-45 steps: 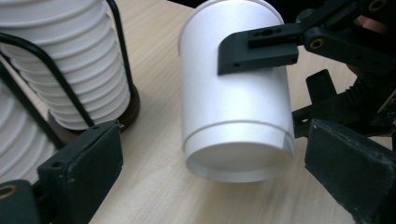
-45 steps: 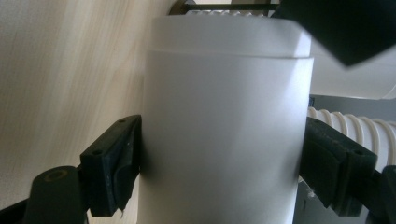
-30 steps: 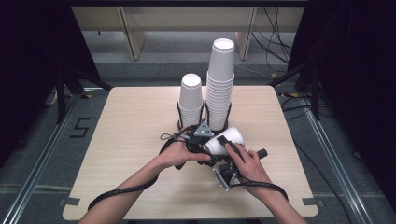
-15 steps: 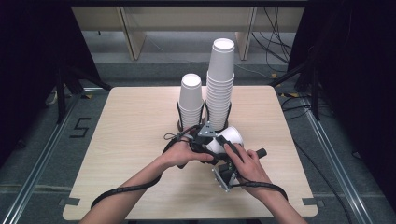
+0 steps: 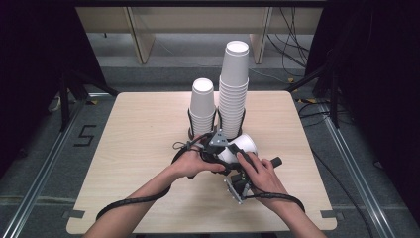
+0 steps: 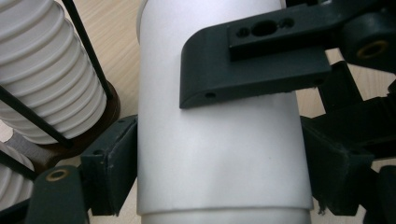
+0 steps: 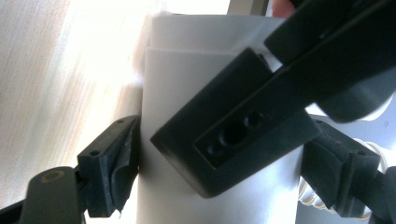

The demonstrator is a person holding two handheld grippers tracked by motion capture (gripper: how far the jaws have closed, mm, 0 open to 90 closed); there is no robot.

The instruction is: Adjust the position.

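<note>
A white paper cup [image 5: 241, 145] lies tilted just above the table [image 5: 124, 148], in front of the two stacks. A seam near one end suggests two nested cups. My left gripper [image 5: 224, 150] comes from the left. In the left gripper view its jaws have just been closing, and both pads [image 6: 116, 168] now press on the cup [image 6: 219, 140]. My right gripper [image 5: 235, 159] reaches up from below right. Its jaws have just been opening a little, but its pads [image 7: 116, 163] still touch the cup [image 7: 163, 74]. Each gripper's jaw crosses the other's view.
Two stacks of white cups stand in black wire holders behind the hands: a short stack [image 5: 203, 106] and a taller stack [image 5: 234, 89], the short stack [image 6: 46, 70] close beside my left gripper. Cables trail off the table's right side.
The left gripper's jaws have come together onto the cup. Both hands and the cup stay where they were.
</note>
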